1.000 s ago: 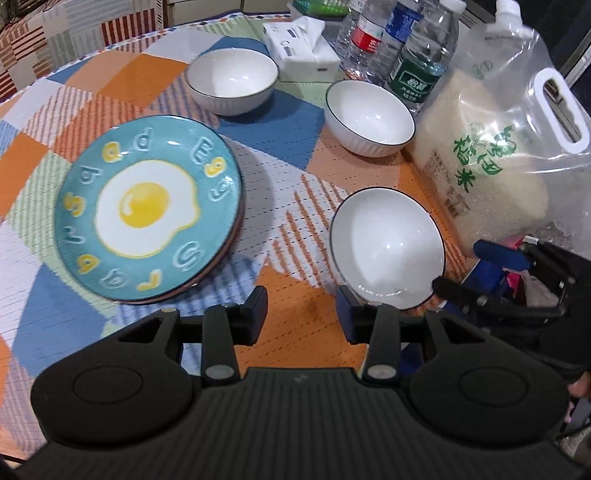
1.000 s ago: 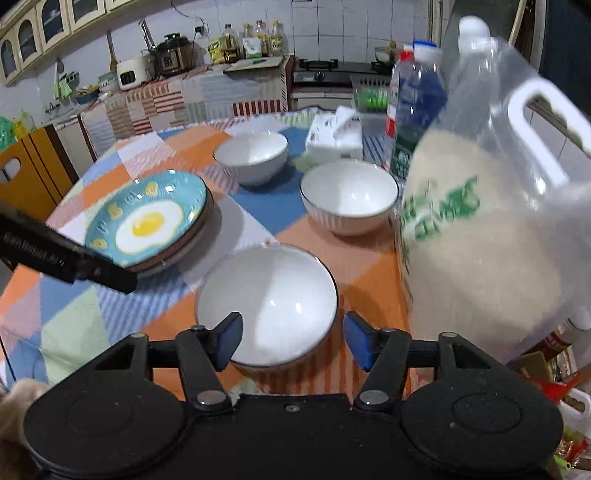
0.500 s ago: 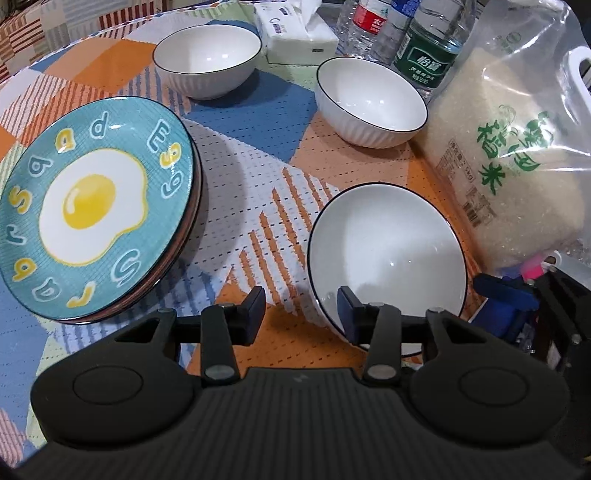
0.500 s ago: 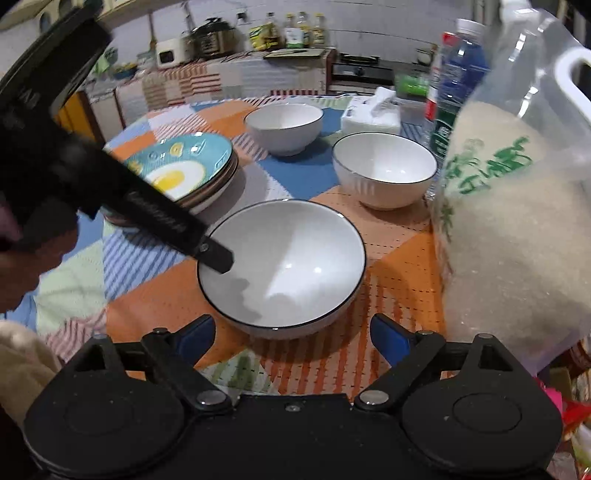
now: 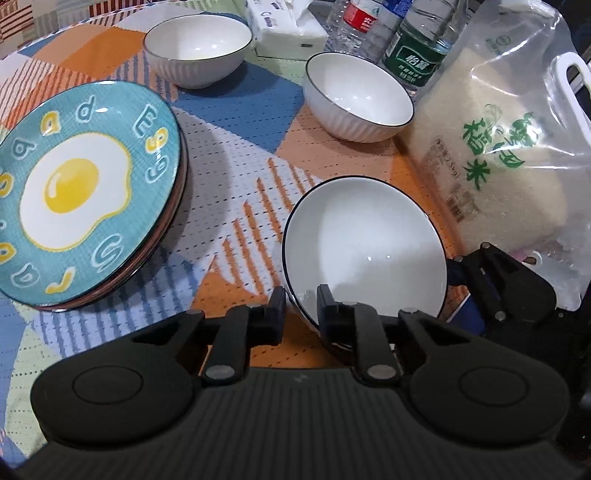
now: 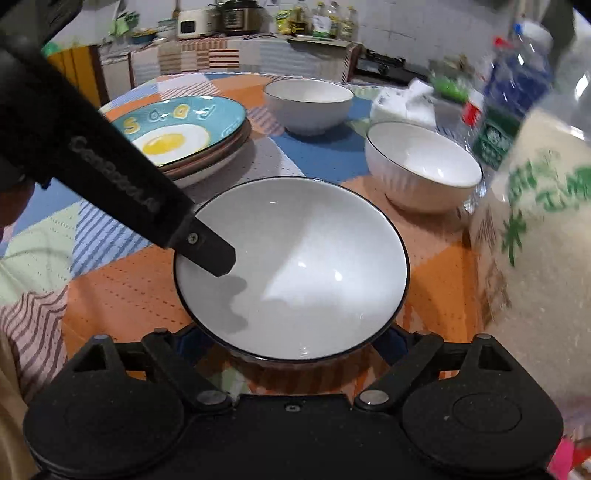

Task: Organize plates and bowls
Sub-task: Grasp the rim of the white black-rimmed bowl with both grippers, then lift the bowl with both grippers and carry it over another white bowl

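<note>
The near bowl (image 5: 364, 251) stood on the checked tablecloth (image 5: 236, 184), at the foot of the rice bag (image 5: 491, 162). The left gripper (image 5: 300, 299) had just closed and was pinching the bowl's near rim, one finger inside (image 5: 327, 299) and one outside the wall. The right gripper (image 6: 291, 341) had just been opening; its jaws stood spread wide on either side of the same bowl (image 6: 291, 266), under the rim (whether the blue pads touched the wall could not be told, the rim hid them). The left gripper's finger (image 6: 207, 251) reached over the rim on the side away from the bag.

A second bowl (image 5: 358, 98) stood beside the rice bag, farther along it. A third bowl (image 5: 197, 46) stood well apart from the bag, near a tissue pack (image 5: 284, 26). The stack of plates (image 5: 85, 192), egg pattern uppermost, lay well apart from the bag, across the cloth. Water bottles (image 5: 413, 48) stood just beside the bag's far end.
</note>
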`<state>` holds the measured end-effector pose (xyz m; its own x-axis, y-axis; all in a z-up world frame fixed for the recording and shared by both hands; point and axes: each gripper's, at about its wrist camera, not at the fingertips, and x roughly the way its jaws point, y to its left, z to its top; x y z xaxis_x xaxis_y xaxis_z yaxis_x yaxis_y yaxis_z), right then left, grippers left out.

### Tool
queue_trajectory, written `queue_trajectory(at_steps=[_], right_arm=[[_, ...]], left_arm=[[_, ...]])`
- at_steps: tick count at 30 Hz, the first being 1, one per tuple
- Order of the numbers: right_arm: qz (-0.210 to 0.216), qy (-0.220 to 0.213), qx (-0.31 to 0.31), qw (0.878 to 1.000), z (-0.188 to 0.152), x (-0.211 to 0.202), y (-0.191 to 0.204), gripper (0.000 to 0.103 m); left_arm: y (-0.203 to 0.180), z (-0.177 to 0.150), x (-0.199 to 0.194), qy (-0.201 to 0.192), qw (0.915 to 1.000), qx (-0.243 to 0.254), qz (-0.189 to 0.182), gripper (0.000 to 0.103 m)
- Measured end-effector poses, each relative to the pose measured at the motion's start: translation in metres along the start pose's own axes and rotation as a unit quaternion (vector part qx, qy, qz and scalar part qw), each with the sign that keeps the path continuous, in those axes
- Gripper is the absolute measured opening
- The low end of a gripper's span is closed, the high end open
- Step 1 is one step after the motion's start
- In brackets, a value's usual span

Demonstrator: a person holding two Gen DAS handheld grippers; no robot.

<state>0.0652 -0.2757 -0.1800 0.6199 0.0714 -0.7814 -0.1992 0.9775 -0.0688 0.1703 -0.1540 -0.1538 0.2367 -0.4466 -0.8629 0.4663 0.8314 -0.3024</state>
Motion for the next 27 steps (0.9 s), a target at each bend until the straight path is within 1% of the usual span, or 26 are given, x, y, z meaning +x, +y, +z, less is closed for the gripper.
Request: queue_trajectory(at_steps=[2, 5, 11, 17, 24, 27], right_arm=[[0.004, 0.002, -0.003, 1.000, 0.002, 0.000, 0.003, 0.092], [0.015, -0.008, -0.009, 1.000, 0.003, -0.002, 0.008, 0.092], [0.033, -0.024, -0.041, 0.998, 0.009, -0.005, 0.026, 0.092], [0.042, -0.039, -0.062, 0.996, 0.020, 0.007, 0.031, 0.092], [0.044, -0.026, -0.071, 0.996, 0.019, 0.017, 0.034, 0.092], [0.039, -0.030, -0.070, 0.996, 0.019, 0.020, 0.034, 0.092]], left_arm=[[0.005, -0.002, -0.004, 0.000, 1.0000, -0.008, 0.000, 0.016], [0.012, -0.004, -0.012, 0.002, 0.9999, -0.016, 0.000, 0.016], [0.034, -0.009, -0.023, 0.010, 0.9993, -0.037, -0.003, 0.017], [0.049, -0.008, -0.023, 0.010, 0.9988, -0.048, -0.006, 0.017], [0.058, -0.011, -0.016, 0.016, 0.9978, -0.062, -0.016, 0.017], [0.058, -0.010, -0.015, 0.018, 0.9977, -0.063, -0.017, 0.018]])
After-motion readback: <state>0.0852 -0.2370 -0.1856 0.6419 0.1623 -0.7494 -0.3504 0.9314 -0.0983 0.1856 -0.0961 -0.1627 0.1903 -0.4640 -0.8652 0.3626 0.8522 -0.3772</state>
